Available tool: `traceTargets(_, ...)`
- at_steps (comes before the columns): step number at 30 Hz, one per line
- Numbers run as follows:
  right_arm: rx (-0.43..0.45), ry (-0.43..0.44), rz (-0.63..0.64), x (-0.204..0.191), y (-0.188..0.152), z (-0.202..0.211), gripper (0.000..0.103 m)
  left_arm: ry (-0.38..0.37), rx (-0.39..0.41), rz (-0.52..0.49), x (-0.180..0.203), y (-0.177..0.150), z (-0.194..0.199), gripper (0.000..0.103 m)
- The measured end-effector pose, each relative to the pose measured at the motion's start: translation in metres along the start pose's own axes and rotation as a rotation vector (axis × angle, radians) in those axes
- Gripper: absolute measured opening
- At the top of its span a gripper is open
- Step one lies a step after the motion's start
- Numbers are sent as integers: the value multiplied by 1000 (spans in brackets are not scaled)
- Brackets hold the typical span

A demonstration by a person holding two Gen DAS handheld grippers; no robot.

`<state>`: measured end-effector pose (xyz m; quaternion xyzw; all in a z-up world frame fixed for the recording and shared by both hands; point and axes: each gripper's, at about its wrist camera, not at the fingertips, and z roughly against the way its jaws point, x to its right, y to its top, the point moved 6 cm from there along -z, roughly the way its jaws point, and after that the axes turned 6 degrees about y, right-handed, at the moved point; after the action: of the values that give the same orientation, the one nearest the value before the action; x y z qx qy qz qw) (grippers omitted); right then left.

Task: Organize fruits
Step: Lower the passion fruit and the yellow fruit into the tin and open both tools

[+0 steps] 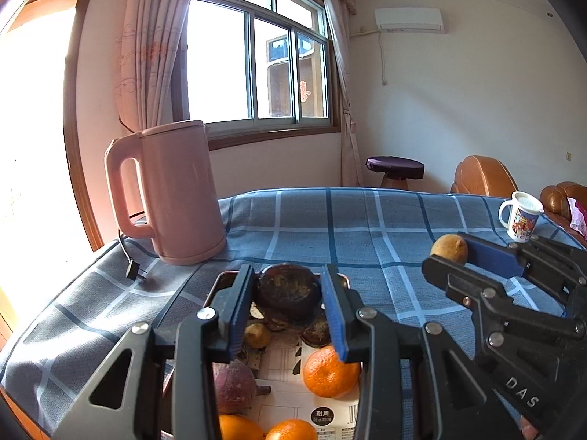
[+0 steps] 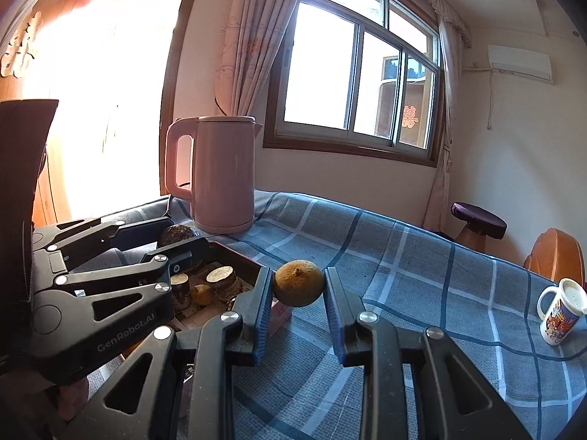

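Note:
My left gripper (image 1: 288,289) is shut on a dark brown round fruit (image 1: 289,289) and holds it above a metal tray (image 1: 223,282). The tray holds oranges (image 1: 330,374), a purple fruit (image 1: 233,387), a small yellow fruit (image 1: 256,334) and more dark fruits. My right gripper (image 2: 298,286) is shut on a yellow-brown lemon-like fruit (image 2: 298,283) and holds it above the blue checked cloth, to the right of the tray (image 2: 242,256). The right gripper also shows in the left wrist view (image 1: 455,253) with the yellow fruit (image 1: 449,249).
A pink electric kettle (image 1: 176,194) stands at the back left of the table, its cord and plug (image 1: 132,267) lying beside the tray. A white printed mug (image 1: 521,220) stands at the far right. A stool (image 1: 394,168) and wooden chairs (image 1: 484,176) are beyond the table.

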<state>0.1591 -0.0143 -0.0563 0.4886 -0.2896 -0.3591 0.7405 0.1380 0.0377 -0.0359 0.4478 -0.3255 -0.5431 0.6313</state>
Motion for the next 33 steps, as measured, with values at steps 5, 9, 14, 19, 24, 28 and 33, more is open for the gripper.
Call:
traceTargets(5,-2,16,16,-10,4,-7,30,23,-11,11,-13,-1,-4,39)
traceTargets(9,-7,29,24,-16,6,-13,30,41,-25,15,-22,-3,-9,39)
traceTargets(14,-13,49,37,-26,10,-22,30,60,-41,20,-33,-7,-14,39)
traceTargets(19,-22,67,51,-36,10,-30,30,75,-55,24,-43,-10,-17,39)
traceTargets(24,-38,80,53,-41,6,-39,30,86,-69,30,-51,-13,-21,39)
traceTargets(28,-47,86,56,-45,5,-44,30,89,-79,30,-54,-15,-23,39)
traceTargets(33,-58,93,56,-49,3,-50,30,87,-93,28,-57,-19,-25,39)
